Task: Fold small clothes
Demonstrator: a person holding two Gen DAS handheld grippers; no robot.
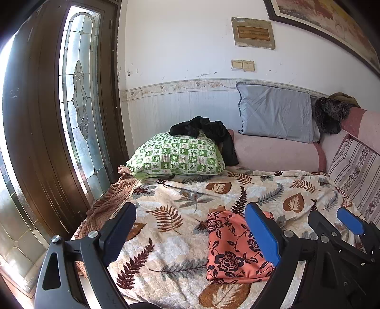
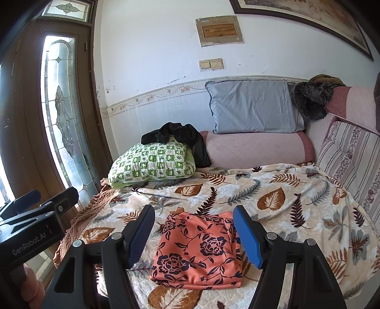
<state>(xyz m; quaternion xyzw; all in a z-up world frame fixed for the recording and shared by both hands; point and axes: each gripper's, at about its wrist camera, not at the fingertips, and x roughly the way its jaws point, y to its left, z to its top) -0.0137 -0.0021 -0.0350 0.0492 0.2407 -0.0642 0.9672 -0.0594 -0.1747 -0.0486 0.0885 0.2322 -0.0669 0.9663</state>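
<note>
One folded orange floral garment (image 2: pixel 198 249) is lying on the bed, and one black garment (image 2: pixel 182 137) is draping over the green pillow. Three pillows are showing: one green checked pillow (image 2: pixel 152 164), one grey-blue pillow (image 2: pixel 251 109) and one striped pillow (image 2: pixel 351 154). One pink bolster (image 2: pixel 256 149) is lying under the grey-blue one. One leaf-print blanket (image 2: pixel 285 197) is covering the bed. Two grippers are showing, the left gripper (image 1: pixel 192 230) and the right gripper (image 2: pixel 193 234). One framed picture (image 2: pixel 320 16) and one wall plaque (image 2: pixel 219 31) are hanging above.

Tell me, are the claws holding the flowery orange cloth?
No. Both the left claw and right claw are open and hold nothing; the folded orange cloth lies on the bed.
</note>
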